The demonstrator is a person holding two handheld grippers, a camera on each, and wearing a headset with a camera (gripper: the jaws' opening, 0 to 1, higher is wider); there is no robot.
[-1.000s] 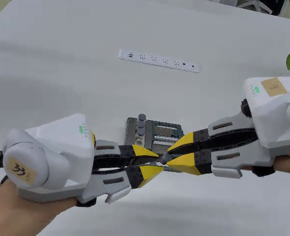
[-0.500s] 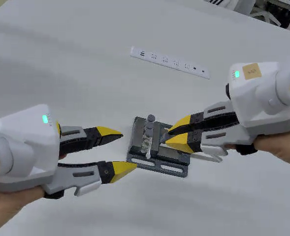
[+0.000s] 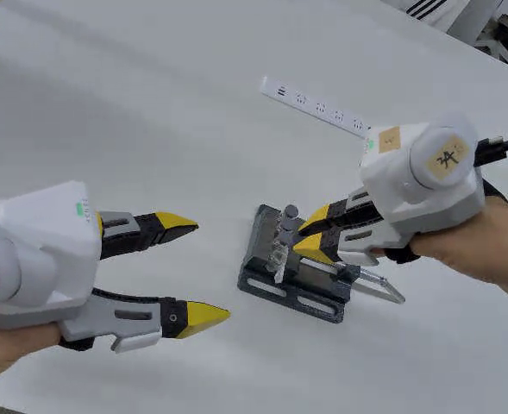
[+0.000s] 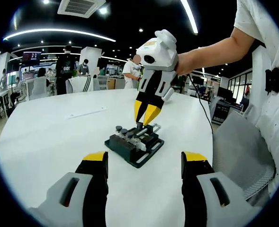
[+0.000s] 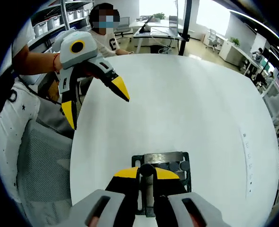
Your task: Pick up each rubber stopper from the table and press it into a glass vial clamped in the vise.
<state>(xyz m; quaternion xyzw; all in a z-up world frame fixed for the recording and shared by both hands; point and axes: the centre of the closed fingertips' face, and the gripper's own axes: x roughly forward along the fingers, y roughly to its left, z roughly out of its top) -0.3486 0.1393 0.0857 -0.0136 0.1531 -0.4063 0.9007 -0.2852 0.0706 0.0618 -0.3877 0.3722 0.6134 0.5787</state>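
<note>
A white power strip (image 3: 314, 105) lies flat on the white table (image 3: 150, 112), towards its far side. A grey mesh chair (image 5: 44, 156) stands at the table's edge. Beyond is an open office: desks (image 5: 151, 29), shelves with bins (image 5: 51, 21), long ceiling lights (image 4: 58, 34) and several standing people (image 4: 65, 61).

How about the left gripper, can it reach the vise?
Likely yes: bare table separates the open left gripper from the vise, though the right gripper, closed on a stopper, crowds its vials.

Left gripper (image 3: 209, 270) spread, right gripper (image 3: 300, 237) pinched.
</note>
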